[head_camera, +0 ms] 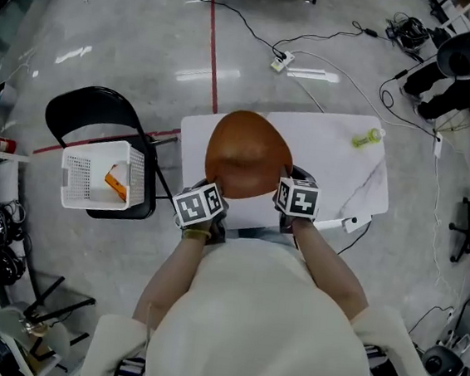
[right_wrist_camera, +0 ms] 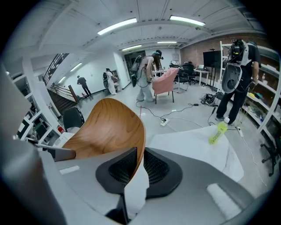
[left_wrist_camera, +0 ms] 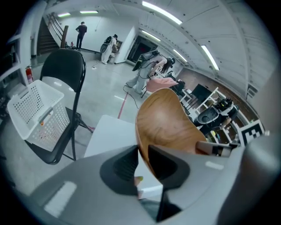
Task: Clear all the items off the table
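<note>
Bowl: wooden bowl (head_camera: 248,155) is being held between the two grippers over the near left part of the white table (head_camera: 338,165), tilting up on edge rather than lying flat
Left gripper: left gripper (left_wrist_camera: 143,159) is pinching the bowl's near left rim – its jaws are standing only a little apart, with the thin wooden edge pressed between the pads
Right gripper: right gripper (right_wrist_camera: 140,162) is clamping the near right rim in the same way, its jaws nearly together on the wood
Bottle: yellow-green bottle (head_camera: 366,138) is lying on its side near the table's far right corner, well apart from the bowl
Basket: white basket (head_camera: 73,183) is sitting on the seat of a black folding chair (head_camera: 93,110) left of the table – an orange item (head_camera: 116,184) is lying inside it
</note>
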Action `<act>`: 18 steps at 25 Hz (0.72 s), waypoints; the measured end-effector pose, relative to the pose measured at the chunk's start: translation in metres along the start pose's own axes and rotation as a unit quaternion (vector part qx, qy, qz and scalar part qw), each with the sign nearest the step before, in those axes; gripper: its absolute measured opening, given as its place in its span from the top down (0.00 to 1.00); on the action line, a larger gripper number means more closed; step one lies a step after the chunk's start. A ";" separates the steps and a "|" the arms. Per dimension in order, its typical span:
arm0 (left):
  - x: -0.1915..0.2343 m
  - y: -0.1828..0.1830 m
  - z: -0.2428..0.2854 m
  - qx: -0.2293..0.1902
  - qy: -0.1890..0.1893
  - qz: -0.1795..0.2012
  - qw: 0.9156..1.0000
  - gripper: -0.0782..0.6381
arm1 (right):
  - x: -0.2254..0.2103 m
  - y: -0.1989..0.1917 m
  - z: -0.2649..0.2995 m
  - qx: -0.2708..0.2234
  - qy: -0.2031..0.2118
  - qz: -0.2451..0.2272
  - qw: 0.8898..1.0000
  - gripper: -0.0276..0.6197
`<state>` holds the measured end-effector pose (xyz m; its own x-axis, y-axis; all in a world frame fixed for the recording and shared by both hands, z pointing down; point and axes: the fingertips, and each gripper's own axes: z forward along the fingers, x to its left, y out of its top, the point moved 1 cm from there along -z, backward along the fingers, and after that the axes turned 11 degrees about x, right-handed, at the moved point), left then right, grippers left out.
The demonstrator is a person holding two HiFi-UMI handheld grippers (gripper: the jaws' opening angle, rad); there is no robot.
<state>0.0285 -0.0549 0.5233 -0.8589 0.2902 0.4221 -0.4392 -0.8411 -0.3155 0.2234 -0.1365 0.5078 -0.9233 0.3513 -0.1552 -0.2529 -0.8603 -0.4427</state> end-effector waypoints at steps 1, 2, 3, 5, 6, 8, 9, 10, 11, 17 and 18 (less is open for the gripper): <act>0.008 0.001 -0.005 -0.003 0.001 -0.007 1.000 0.78 | 0.009 0.002 0.002 0.000 0.004 -0.006 1.000 0.89; 0.016 0.002 -0.009 -0.006 0.002 -0.012 1.000 0.78 | 0.019 0.005 0.003 0.000 0.008 -0.012 1.000 0.89; 0.024 0.004 -0.013 -0.009 0.005 -0.016 1.000 0.78 | 0.028 0.007 0.005 0.000 0.011 -0.018 1.000 0.89; 0.040 0.007 -0.023 -0.015 0.011 -0.023 1.000 0.78 | 0.048 0.011 0.009 0.002 0.017 -0.029 0.999 0.89; 0.049 0.010 -0.029 -0.018 0.014 -0.029 0.999 0.78 | 0.058 0.014 0.011 0.004 0.021 -0.035 0.999 0.89; 0.066 0.013 -0.040 -0.025 0.019 -0.040 0.999 0.78 | 0.080 0.018 0.014 0.007 0.028 -0.047 0.998 0.89; 0.076 0.015 -0.045 -0.027 0.021 -0.046 0.998 0.78 | 0.091 0.020 0.016 0.009 0.031 -0.053 0.998 0.89; 0.085 0.017 -0.051 -0.029 0.024 -0.052 0.998 0.78 | 0.102 0.022 0.018 0.010 0.035 -0.060 0.998 0.89; 0.094 0.018 -0.055 -0.032 0.026 -0.057 0.997 0.78 | 0.113 0.024 0.020 0.011 0.039 -0.066 0.997 0.88; 0.143 0.020 -0.082 -0.050 0.041 -0.092 0.994 0.78 | 0.173 0.033 0.033 0.014 0.061 -0.104 0.993 0.88; 0.151 0.021 -0.086 -0.052 0.043 -0.097 0.993 0.78 | 0.182 0.034 0.035 0.015 0.064 -0.110 0.992 0.88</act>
<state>-0.1332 0.0102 0.5070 -0.7725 0.4842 0.4108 -0.6201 -0.7146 -0.3237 0.0364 -0.1150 0.4950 -0.8009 0.5742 -0.1698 -0.4547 -0.7677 -0.4515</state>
